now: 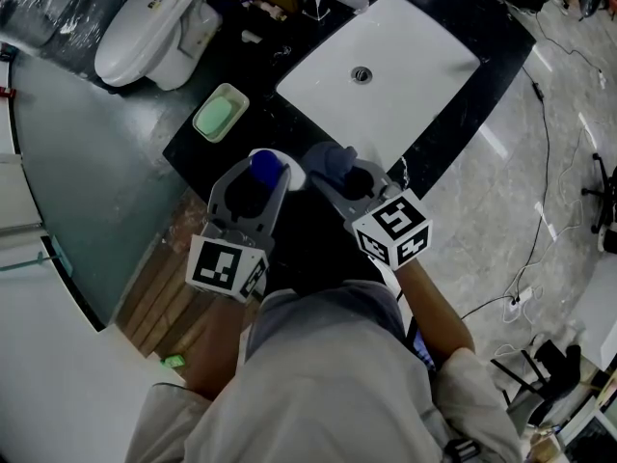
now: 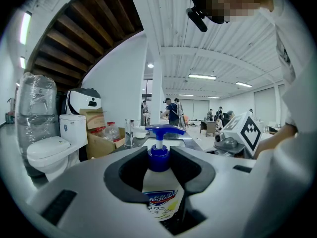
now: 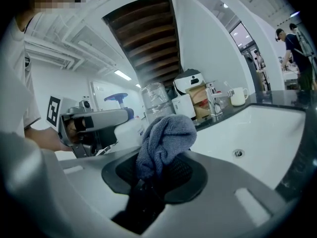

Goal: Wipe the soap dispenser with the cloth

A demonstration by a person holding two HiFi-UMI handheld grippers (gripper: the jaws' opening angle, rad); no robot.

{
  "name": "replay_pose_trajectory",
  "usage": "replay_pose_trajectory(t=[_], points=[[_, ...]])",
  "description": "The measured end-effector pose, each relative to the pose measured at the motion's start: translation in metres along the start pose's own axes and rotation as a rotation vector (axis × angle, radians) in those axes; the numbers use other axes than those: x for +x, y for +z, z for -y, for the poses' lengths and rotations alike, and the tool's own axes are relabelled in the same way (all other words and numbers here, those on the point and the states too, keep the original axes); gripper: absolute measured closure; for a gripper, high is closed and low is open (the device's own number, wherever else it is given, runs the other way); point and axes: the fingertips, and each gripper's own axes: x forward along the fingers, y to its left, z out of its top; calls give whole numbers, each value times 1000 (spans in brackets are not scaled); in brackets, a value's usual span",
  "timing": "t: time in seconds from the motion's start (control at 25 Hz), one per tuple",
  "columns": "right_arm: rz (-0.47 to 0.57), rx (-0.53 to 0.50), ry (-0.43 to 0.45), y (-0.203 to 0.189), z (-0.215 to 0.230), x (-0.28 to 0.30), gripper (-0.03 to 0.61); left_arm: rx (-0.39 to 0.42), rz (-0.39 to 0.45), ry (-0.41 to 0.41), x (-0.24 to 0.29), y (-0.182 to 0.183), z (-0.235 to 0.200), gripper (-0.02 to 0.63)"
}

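Near edge, black counter [image 1: 260, 123]: left gripper [image 2: 161, 171] clamps white plastic soap dispenser [image 2: 159, 198] mid-body; likely slick.
Right gripper [image 3: 158, 171]: pinches soft grey cloth [image 3: 166, 138].

White sink [image 1: 415, 66], toilet [image 1: 145, 32], green tray [image 1: 237, 97]

At the frame's centre, the right gripper [image 3: 156, 175] has its jaws closed on a bunched blue-grey cloth [image 3: 166, 138]. At middle left, the left gripper [image 3: 94, 125] stands in front of the white soap dispenser [image 3: 130, 132] with its blue pump. A white sink [image 3: 262, 128] fills the right, and a mug [image 3: 238, 96] sits beyond it.
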Motion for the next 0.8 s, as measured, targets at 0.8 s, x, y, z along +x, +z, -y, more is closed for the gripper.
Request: replay_pose_trajectory(t=[0.8], points=[[-70,33,-24,-30,12,12,477,-1,0,0,0,-1,0,477]])
